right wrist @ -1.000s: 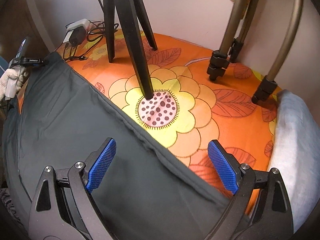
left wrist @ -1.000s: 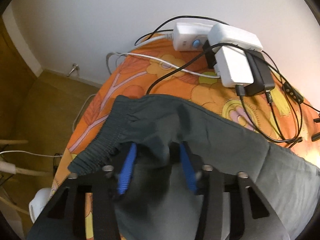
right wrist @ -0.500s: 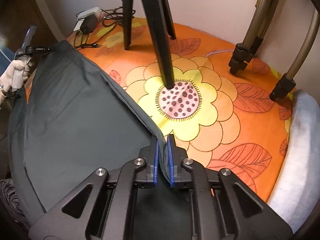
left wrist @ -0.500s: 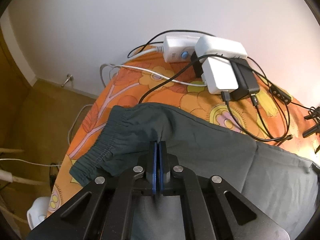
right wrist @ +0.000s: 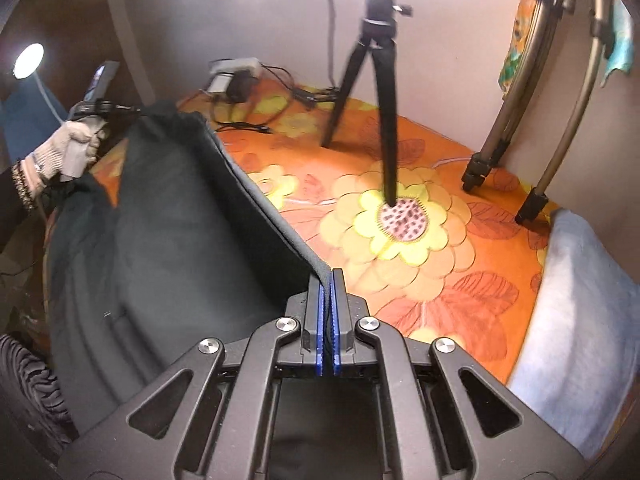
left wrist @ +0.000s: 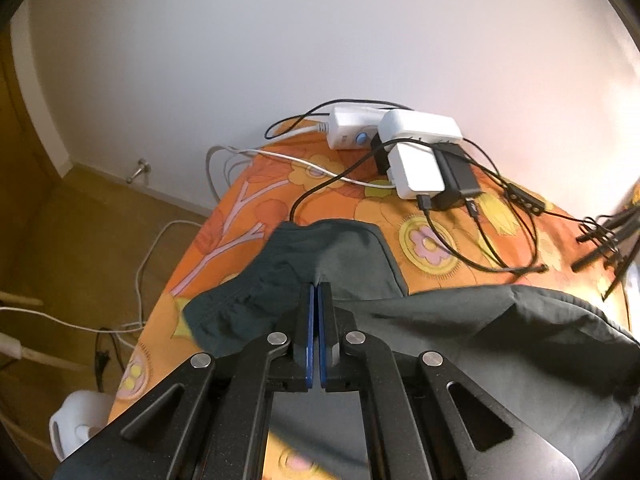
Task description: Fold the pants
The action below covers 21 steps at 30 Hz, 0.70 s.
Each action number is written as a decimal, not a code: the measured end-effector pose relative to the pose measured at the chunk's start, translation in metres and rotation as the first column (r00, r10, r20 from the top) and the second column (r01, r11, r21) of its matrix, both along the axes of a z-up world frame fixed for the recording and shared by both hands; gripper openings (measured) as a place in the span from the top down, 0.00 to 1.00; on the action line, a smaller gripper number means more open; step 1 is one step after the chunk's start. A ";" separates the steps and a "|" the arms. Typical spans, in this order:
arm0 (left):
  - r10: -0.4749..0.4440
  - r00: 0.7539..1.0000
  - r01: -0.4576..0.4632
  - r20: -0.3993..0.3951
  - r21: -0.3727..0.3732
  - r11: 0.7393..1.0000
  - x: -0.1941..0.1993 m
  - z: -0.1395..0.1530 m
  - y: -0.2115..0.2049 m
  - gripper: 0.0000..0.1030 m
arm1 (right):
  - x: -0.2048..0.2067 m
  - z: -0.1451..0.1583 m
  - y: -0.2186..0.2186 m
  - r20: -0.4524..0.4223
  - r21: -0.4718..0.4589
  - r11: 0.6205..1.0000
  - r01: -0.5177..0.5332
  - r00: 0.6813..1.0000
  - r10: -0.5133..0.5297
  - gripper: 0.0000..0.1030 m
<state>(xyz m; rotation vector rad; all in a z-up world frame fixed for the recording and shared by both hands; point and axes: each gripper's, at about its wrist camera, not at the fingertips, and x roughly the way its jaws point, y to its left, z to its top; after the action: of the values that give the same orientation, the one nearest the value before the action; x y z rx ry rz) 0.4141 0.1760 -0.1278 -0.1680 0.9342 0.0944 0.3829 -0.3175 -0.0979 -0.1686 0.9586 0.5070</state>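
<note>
The left gripper (left wrist: 318,292) is pressed together on the waistband end of the dark green pants (left wrist: 344,248), pinching a tuck of cloth above the orange flowered cover (left wrist: 240,216). The right gripper (right wrist: 327,280) is clamped on the pants' long edge (right wrist: 256,196) — the fabric hangs taut between the two, beside a black tripod (right wrist: 376,92).

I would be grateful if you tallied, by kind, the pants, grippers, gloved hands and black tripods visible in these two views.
pants: 1
grippers: 2, the left gripper and the right gripper, both with jaws shut on the pants
gloved hand: 1
black tripod: 1
Total: 5
</note>
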 end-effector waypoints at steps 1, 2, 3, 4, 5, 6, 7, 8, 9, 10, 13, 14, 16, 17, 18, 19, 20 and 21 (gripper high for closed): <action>-0.004 1.000 0.004 0.005 0.004 1.000 -0.007 0.003 0.000 1.00 | -0.008 0.003 0.003 -0.003 0.007 1.000 -0.001 1.000 0.001 0.97; -0.005 1.000 0.005 0.010 0.004 1.000 -0.011 0.004 0.001 1.00 | -0.018 0.005 0.006 -0.003 0.009 1.000 -0.007 1.000 0.007 0.97; -0.006 1.000 0.006 0.014 -0.002 1.000 -0.017 0.006 0.002 1.00 | -0.031 0.007 0.009 -0.003 0.007 1.000 -0.017 1.000 0.017 0.97; -0.008 1.000 0.009 0.018 -0.011 1.000 -0.027 0.009 0.004 1.00 | -0.040 0.008 0.011 -0.009 0.012 1.000 -0.022 1.000 0.022 0.97; -0.010 1.000 0.010 0.023 -0.010 1.000 -0.035 0.010 0.005 1.00 | -0.053 0.007 0.014 -0.022 0.018 0.999 -0.033 0.999 0.033 0.97; -0.013 1.000 0.013 0.028 -0.007 1.000 -0.045 0.013 0.005 1.00 | -0.063 0.007 0.016 -0.029 0.015 0.999 -0.042 0.999 0.042 0.97; -0.016 0.999 0.016 0.031 -0.008 1.000 -0.054 0.014 0.007 1.00 | -0.073 0.005 0.019 -0.035 0.007 0.999 -0.051 0.998 0.052 0.97; -0.014 0.999 0.014 0.036 -0.013 1.000 -0.061 0.014 0.009 1.00 | -0.084 0.003 0.021 -0.044 -0.002 0.998 -0.063 0.997 0.063 0.97; -0.011 0.999 0.012 0.034 -0.020 1.000 -0.073 0.015 0.011 1.00 | -0.095 -0.001 0.023 -0.057 -0.009 0.998 -0.069 0.996 0.068 0.97; -0.009 1.000 0.010 0.030 -0.021 1.000 -0.079 0.014 0.012 1.00 | -0.102 -0.005 0.023 -0.069 -0.013 0.997 -0.071 0.995 0.070 0.97; -0.008 1.000 0.008 0.006 -0.022 1.000 -0.102 0.006 0.014 1.00 | -0.123 -0.014 0.022 -0.103 -0.027 0.997 -0.070 0.992 0.067 0.97; -0.004 1.000 0.004 0.000 -0.020 1.000 -0.109 0.004 0.015 1.00 | -0.129 -0.017 0.022 -0.109 -0.031 0.997 -0.069 0.992 0.066 0.97; 0.003 1.000 -0.004 -0.027 -0.037 0.999 -0.122 -0.005 0.019 1.00 | -0.139 -0.021 0.024 -0.112 -0.043 0.997 -0.070 0.992 0.065 0.97; 0.010 0.999 -0.012 -0.038 -0.037 0.999 -0.128 -0.009 0.020 1.00 | -0.145 -0.023 0.025 -0.110 -0.052 0.996 -0.072 0.992 0.066 0.97; 0.014 0.999 -0.016 -0.046 -0.039 0.999 -0.134 -0.012 0.020 0.99 | -0.149 -0.025 0.025 -0.109 -0.059 0.996 -0.072 0.992 0.065 0.97; 0.016 0.999 -0.018 -0.049 -0.038 0.999 -0.138 -0.013 0.020 0.99 | -0.152 -0.026 0.026 -0.109 -0.062 0.996 -0.071 0.992 0.063 0.97; 0.021 0.999 -0.023 -0.049 -0.030 0.999 -0.144 -0.013 0.020 0.99 | -0.155 -0.027 0.026 -0.109 -0.064 0.995 -0.070 0.992 0.063 0.97; 0.024 0.999 -0.025 -0.048 -0.025 0.999 -0.148 -0.012 0.019 0.98 | -0.158 -0.027 0.027 -0.108 -0.068 0.995 -0.072 0.992 0.064 0.97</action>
<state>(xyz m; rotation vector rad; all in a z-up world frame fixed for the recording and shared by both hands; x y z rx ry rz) 0.2663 0.1952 -0.1396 -0.2015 0.9809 0.1098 0.2252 -0.2902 -0.1249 -0.2412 1.0781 0.5489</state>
